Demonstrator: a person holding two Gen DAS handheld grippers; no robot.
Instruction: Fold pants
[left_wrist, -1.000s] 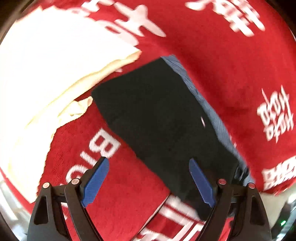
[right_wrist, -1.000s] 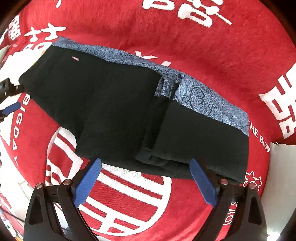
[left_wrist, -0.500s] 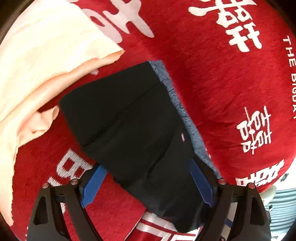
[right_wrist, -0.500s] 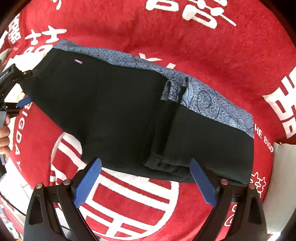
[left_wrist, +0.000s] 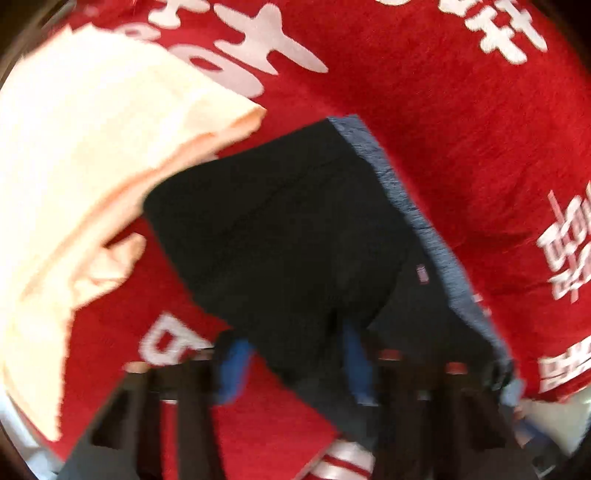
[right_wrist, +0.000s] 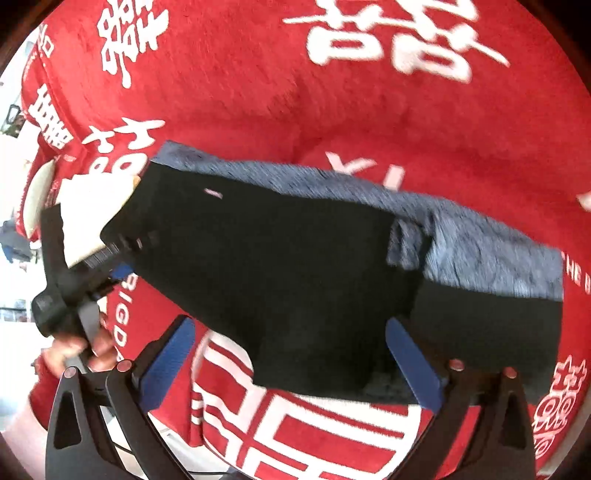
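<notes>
Two jaws: left gripper (left_wrist: 295, 363) closing around smooth black pants (left_wrist: 280, 236), right gripper (right_wrist: 295, 363) wide.

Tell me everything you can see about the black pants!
The pants are black soft-looking cloth with a blue-grey patterned band along the far edge and a tiny tag. They lie flat, partly folded, on the red blanket. The left gripper is closing its jaws over one end; the right gripper is open.

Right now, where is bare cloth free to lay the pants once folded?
Free: the red cloth beyond the pants' blue-grey band. Crowded: the left end, where the cream towel and the closing left gripper meet the pants.
</notes>
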